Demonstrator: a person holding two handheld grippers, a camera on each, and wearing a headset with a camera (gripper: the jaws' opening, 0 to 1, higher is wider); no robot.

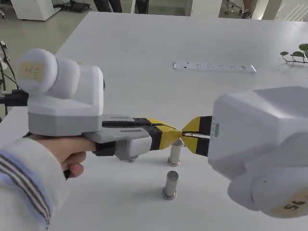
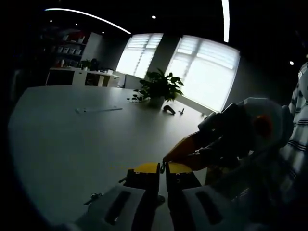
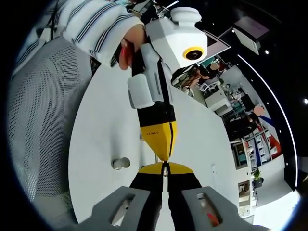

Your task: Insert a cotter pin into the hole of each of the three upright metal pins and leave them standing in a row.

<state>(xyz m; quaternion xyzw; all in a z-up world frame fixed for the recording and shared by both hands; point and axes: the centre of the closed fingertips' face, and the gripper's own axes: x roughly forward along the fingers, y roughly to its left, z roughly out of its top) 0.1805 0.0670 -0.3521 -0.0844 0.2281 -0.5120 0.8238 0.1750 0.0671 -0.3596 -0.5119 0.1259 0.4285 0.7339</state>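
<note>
My left gripper comes in from the left and my right gripper from the right. Their yellow tips meet nose to nose above the white table. A thin cotter pin lies between the right jaws, and its other end sits at the left tips. Both grippers look shut on it. Just below the tips stands one upright metal pin. A second metal pin stands nearer me, also seen from above. The base of a third metal pin peeks out under the left gripper.
A white power strip lies far back on the table, with plant leaves at the right edge. A potted plant stands at the far end. Something small lies on the table by the left jaws. A mesh chair stands beside the table.
</note>
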